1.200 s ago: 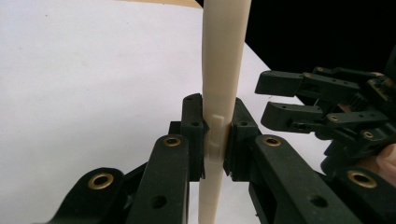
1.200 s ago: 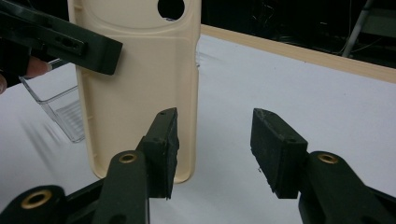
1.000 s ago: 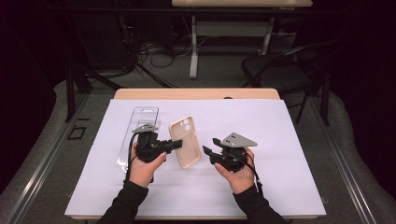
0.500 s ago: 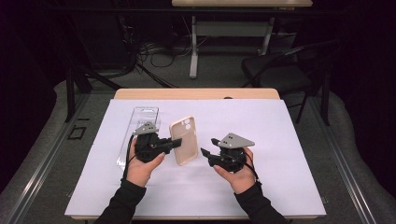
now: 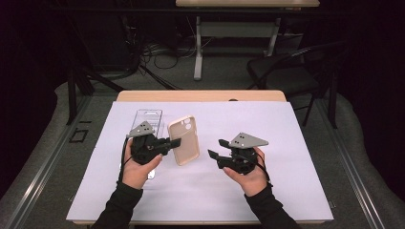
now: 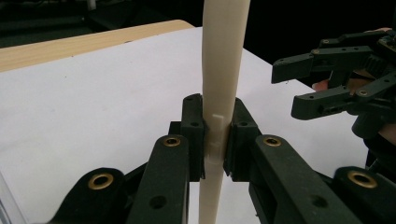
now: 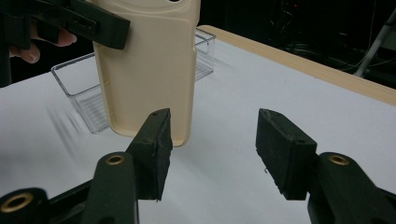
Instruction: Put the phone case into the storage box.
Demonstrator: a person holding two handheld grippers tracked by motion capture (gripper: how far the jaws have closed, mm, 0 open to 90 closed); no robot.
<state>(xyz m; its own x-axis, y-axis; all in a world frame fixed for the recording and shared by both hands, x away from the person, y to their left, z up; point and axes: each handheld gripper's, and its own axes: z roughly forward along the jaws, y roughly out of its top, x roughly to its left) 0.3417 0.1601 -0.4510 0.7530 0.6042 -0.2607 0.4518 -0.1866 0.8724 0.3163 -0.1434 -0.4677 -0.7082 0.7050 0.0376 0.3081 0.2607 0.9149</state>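
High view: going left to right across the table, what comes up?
Left hand-held gripper → cream phone case clamped in it → right hand-held gripper, jaws apart and holding nothing.

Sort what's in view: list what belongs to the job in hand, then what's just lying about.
In the job:
phone case
left gripper, clamped on its edge
right gripper, open, facing it

Lying about:
clear plastic tray
chair
floor cables

You find no readable text, label, brand, number or sign anywhere: the phone case [image 5: 183, 139] is plain and unmarked, front and edge alike.
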